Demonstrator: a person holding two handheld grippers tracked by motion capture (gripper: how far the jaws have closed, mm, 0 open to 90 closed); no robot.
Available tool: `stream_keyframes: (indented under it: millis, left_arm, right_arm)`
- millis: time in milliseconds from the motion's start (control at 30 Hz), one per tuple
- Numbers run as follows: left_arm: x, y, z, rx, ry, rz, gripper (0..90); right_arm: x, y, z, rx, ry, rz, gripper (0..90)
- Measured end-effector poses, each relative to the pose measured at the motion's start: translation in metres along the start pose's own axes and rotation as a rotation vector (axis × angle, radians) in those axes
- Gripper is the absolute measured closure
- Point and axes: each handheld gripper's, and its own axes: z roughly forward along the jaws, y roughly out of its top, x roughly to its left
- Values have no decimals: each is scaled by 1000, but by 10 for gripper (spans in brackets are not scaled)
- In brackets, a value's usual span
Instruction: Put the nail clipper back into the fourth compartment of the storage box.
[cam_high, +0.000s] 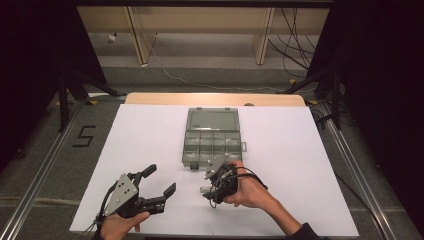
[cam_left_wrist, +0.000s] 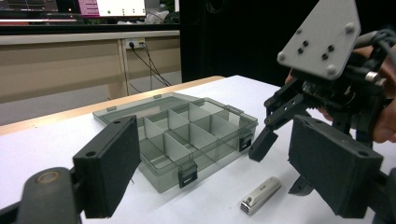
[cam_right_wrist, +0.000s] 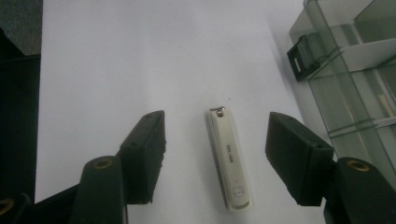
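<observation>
Nail clipper (cam_right_wrist: 229, 158) lies between right tool (cam_right_wrist: 215, 156) jaws, untouched.

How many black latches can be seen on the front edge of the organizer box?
2. One latch sits near the box's left front corner, the other latch near its right front corner, by the left gripper view.

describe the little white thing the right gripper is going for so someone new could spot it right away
Start at the white sheet covering the table, then find the open grey compartment box at its middle. Just in front of the box's near edge, between the open jaws of the right gripper, lies a nail clipper. It is the one slim, flat white bar with a metal tip, lying loose on the sheet.
</observation>
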Motion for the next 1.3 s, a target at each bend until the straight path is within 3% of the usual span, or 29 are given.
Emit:
stream_keyframes:
  millis: [400,567,1300]
  left_arm:
    - [0,0,0,-1,-1,1,163]
    - [0,0,0,1,-2,7,163]
    - [0,0,0,3,-4,8,163]
  right_arm:
    - [-10,7,24,122,26,-16,525]
    - [-12,9,28,140,35,-7,570]
    - [-14,15,39,235,61,-43,747]
